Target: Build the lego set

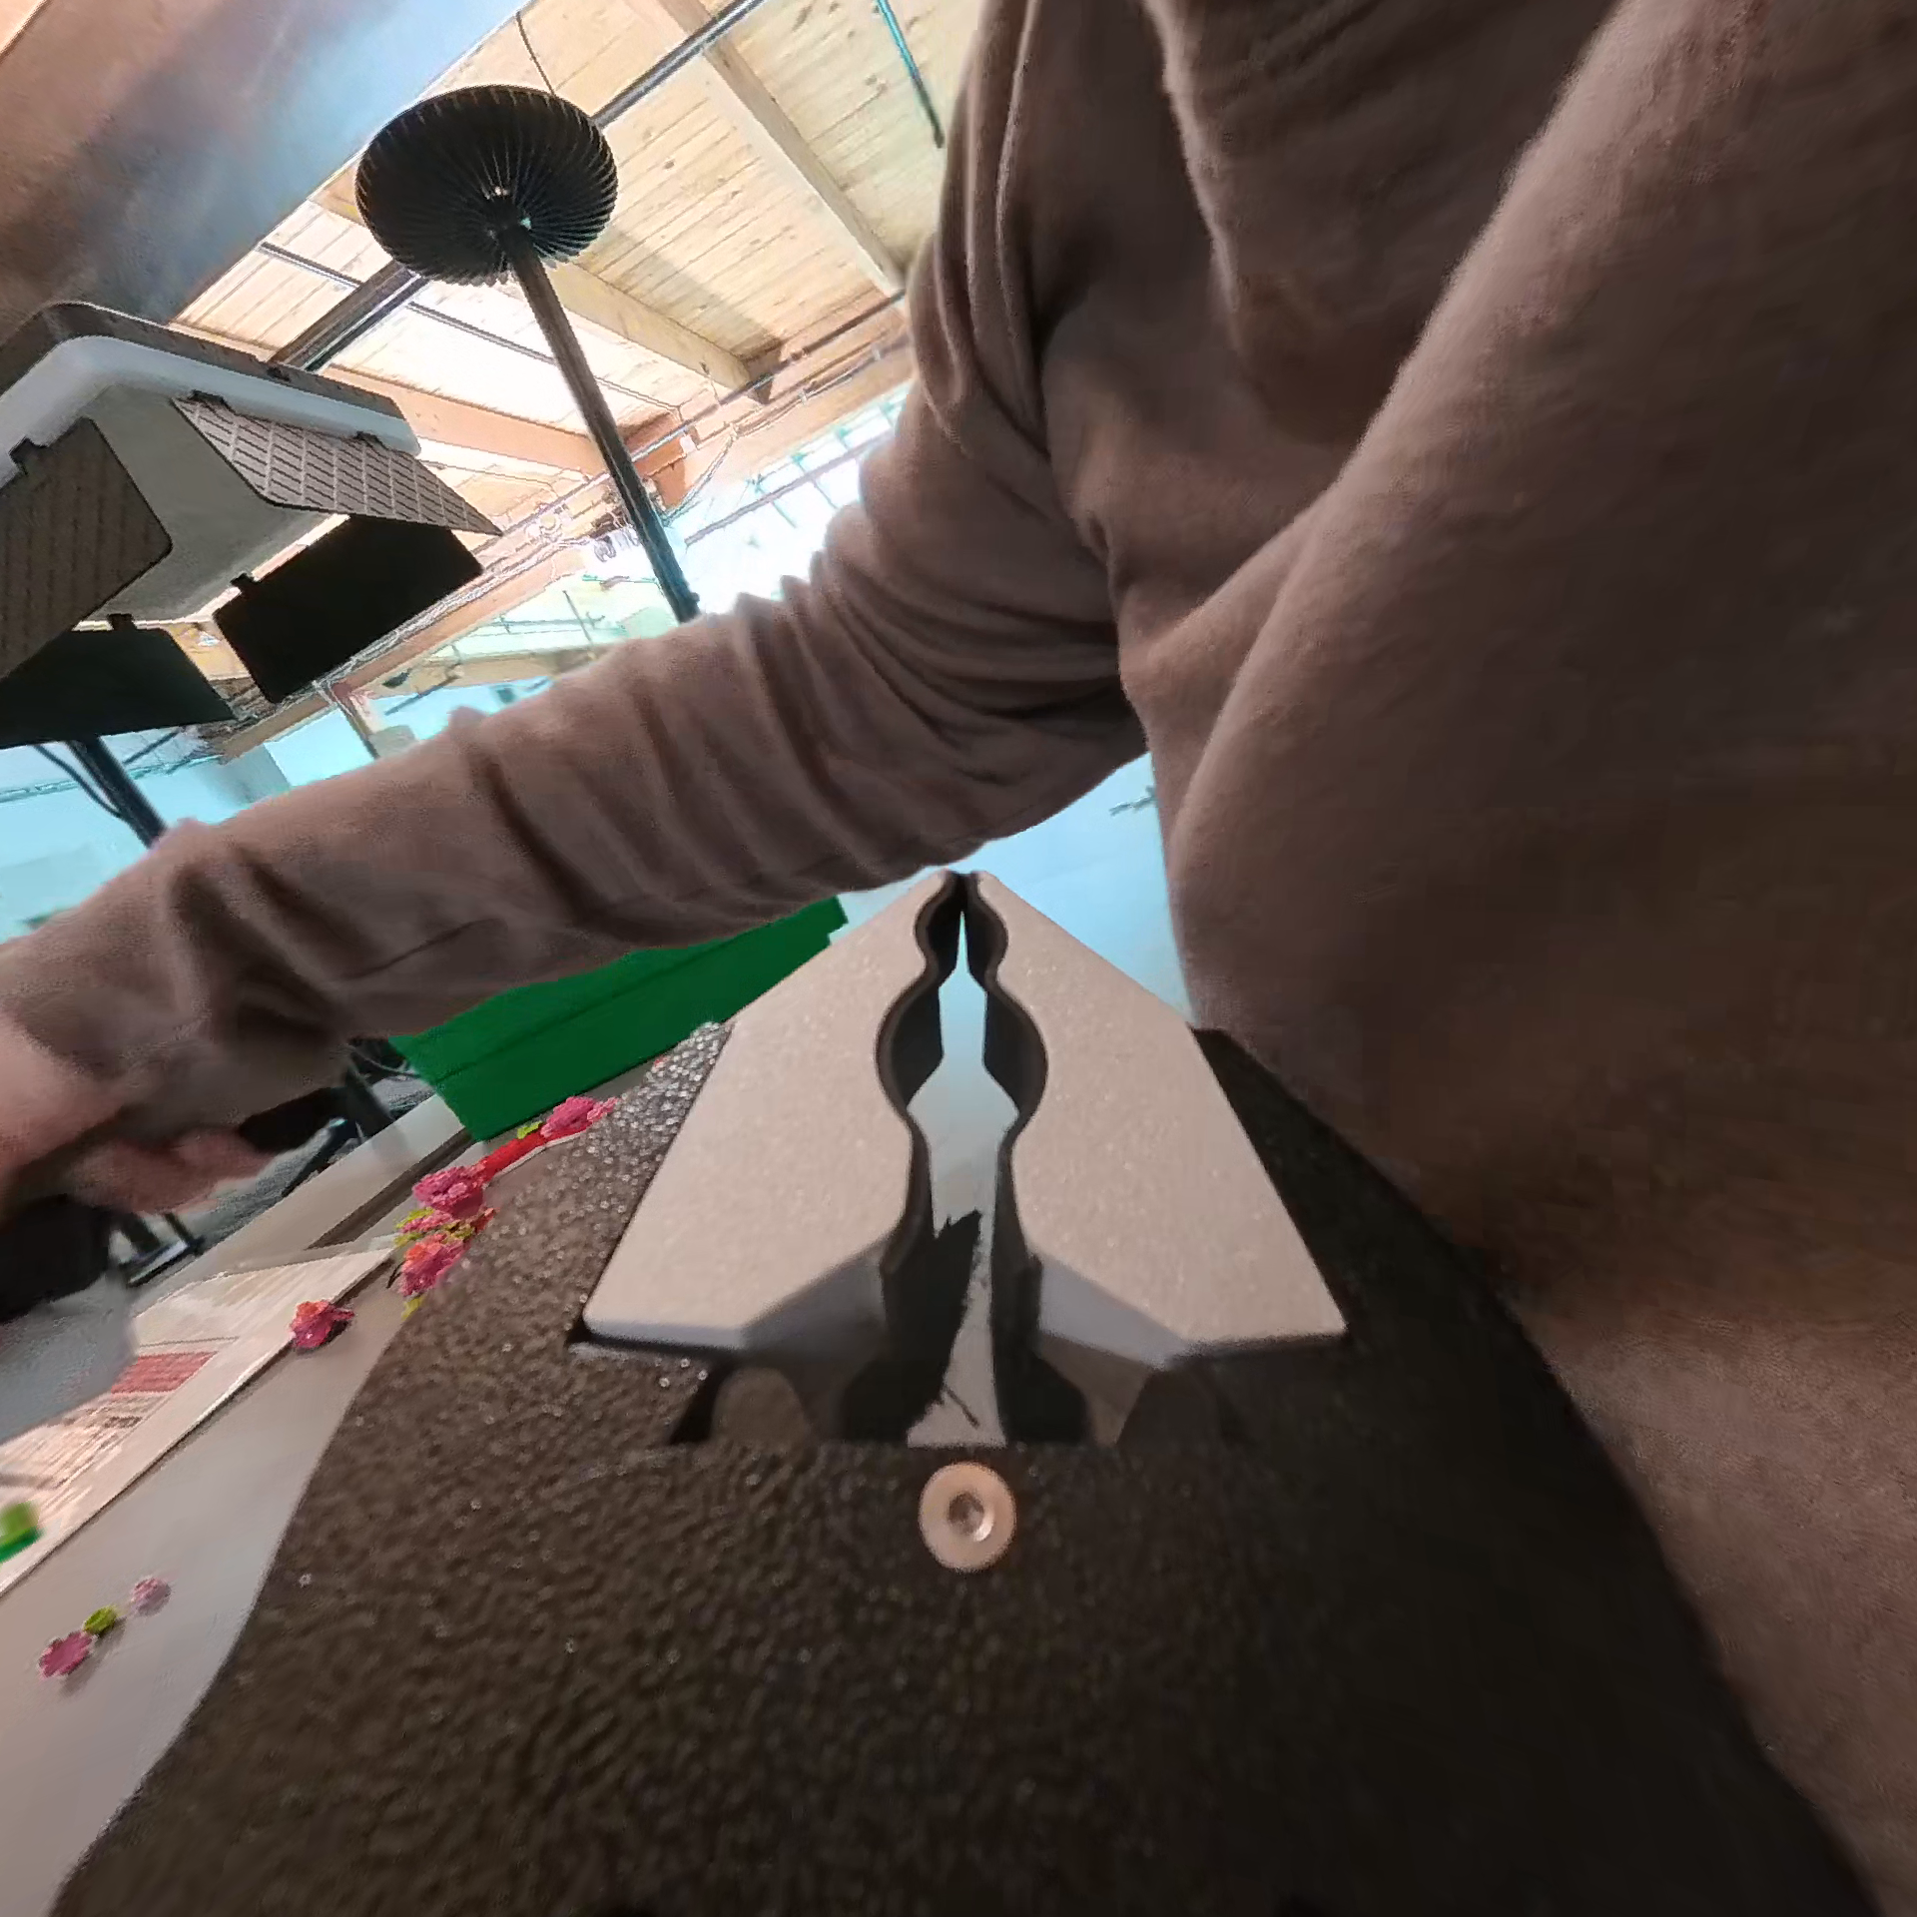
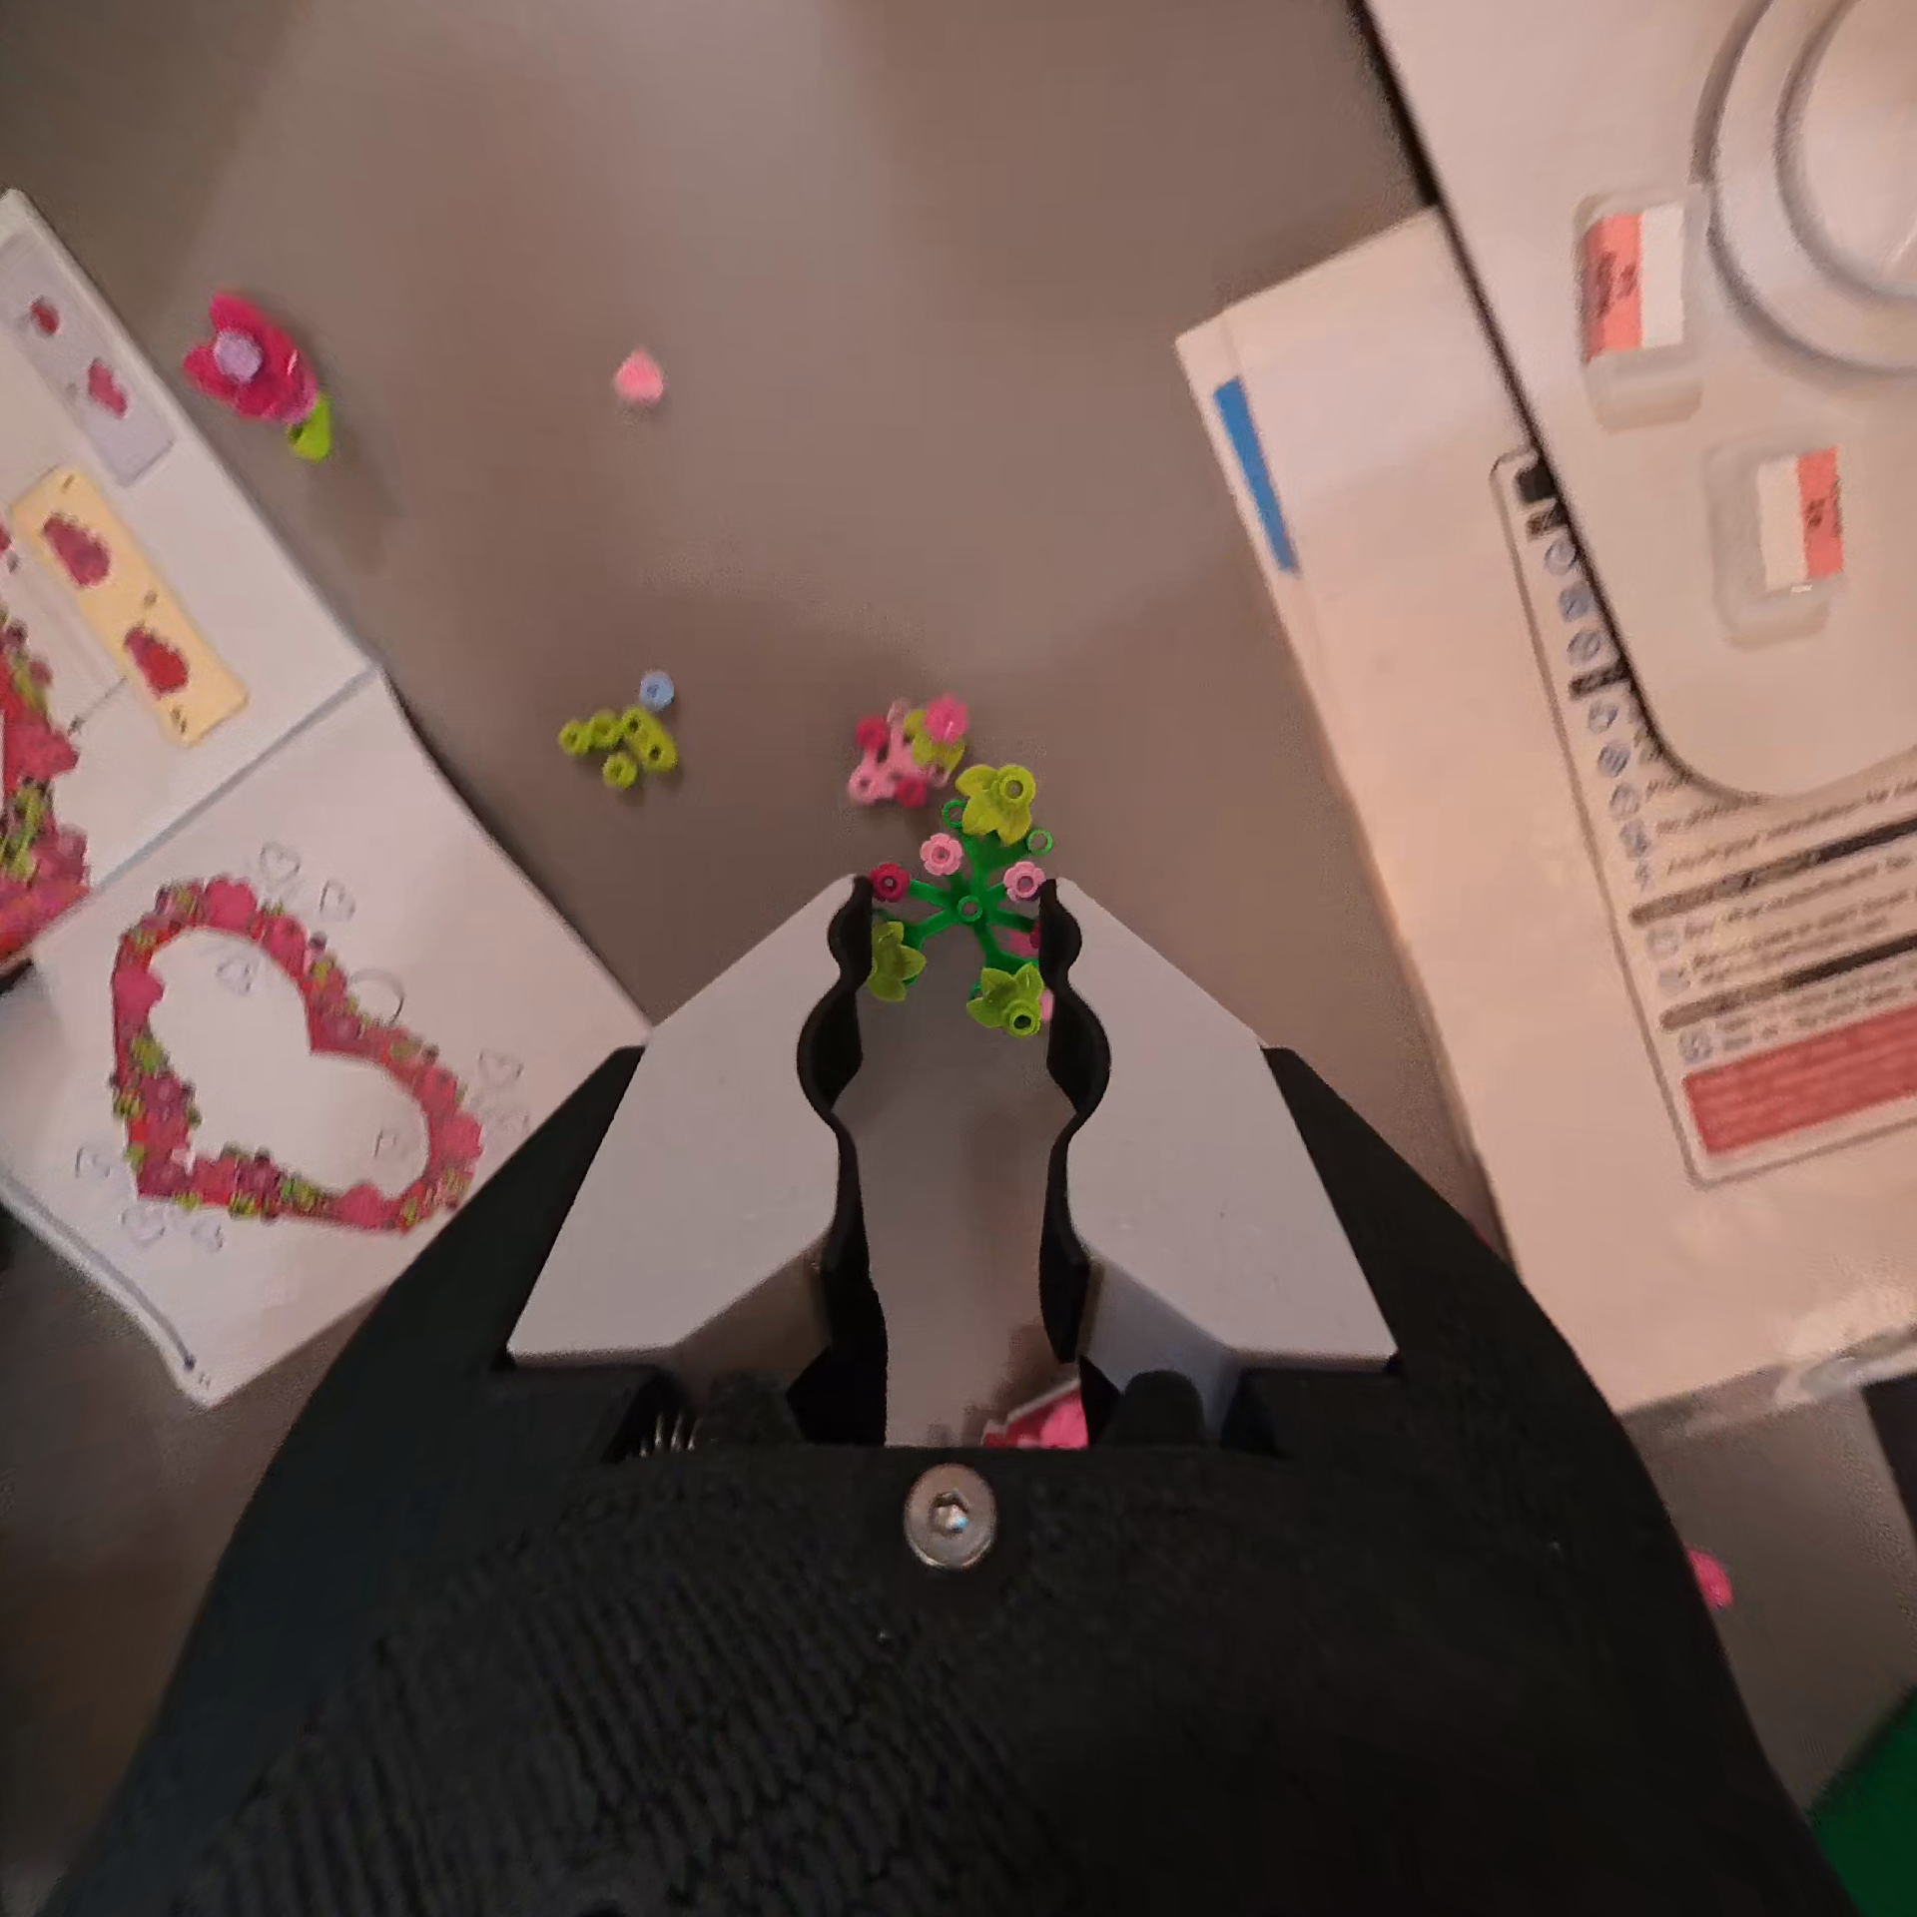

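Right gripper [image 2: 954,892]: jaws apart, straddling the green stem cluster [image 2: 965,913] at frame centre, apparently lined up to pinch it.
Left gripper [image 1: 963,882]: tips pressed together, empty, tilted up toward the sleeve [image 1: 622,788], likely parked.
Loose flower pieces [image 2: 908,752]: just beyond the cluster.
Instruction booklet [image 2: 290,1048]: lower left, blurred.
White box [image 2: 1452,726]: right edge, cropped.

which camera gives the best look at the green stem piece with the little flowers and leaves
The right wrist view: the green stem piece lies on the table between the open right gripper fingertips, seen from above. The left wrist view, tilted upward, doesn't show it.
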The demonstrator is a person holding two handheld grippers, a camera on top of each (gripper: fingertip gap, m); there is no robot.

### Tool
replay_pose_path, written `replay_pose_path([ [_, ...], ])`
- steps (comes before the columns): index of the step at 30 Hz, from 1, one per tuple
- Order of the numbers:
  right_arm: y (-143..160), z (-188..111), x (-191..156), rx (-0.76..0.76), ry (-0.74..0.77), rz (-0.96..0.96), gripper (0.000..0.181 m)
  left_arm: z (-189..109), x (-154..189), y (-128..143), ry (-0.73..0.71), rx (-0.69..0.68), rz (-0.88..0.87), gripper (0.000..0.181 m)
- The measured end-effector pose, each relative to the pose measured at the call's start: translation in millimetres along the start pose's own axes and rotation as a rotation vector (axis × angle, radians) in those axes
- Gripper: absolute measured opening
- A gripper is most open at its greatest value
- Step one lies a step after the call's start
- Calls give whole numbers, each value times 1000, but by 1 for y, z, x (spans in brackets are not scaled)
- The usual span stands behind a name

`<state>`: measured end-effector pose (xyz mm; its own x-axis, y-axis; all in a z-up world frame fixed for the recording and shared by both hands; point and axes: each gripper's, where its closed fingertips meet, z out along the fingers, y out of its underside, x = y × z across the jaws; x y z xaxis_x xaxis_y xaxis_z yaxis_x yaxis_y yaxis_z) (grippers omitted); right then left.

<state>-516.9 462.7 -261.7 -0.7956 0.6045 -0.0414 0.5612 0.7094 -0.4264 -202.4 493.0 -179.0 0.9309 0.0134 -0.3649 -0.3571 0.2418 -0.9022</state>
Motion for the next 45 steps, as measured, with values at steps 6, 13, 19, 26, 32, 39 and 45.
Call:
replay_pose_path([
  [6, 58, -21, -42, 10, -24, -110, 31, 1, 3, 0, 9, -2, 19, 0],
  [13, 114, -21, -86, -58, -40, -250, 30, 2, 7, -1, 16, -6, 36, 0],
  [19, 128, -24, -76, -73, 15, -301, 31, 2, 9, -1, 21, -6, 44, 0],
  [26, 134, -22, -48, -111, 77, -171, 31, 2, 9, -1, 24, -4, 47, 0],
  [32, 137, -18, -39, -117, 38, -137, 31, 2, 9, -1, 24, -4, 45, 0],
  [39, 145, -19, -38, -136, 6, -142, 31, 1, 8, -1, 19, -3, 42, 0],
  [45, 140, -43, -31, -22, 85, -96, 37, 1, 7, -1, 16, -5, 38, 0],
])
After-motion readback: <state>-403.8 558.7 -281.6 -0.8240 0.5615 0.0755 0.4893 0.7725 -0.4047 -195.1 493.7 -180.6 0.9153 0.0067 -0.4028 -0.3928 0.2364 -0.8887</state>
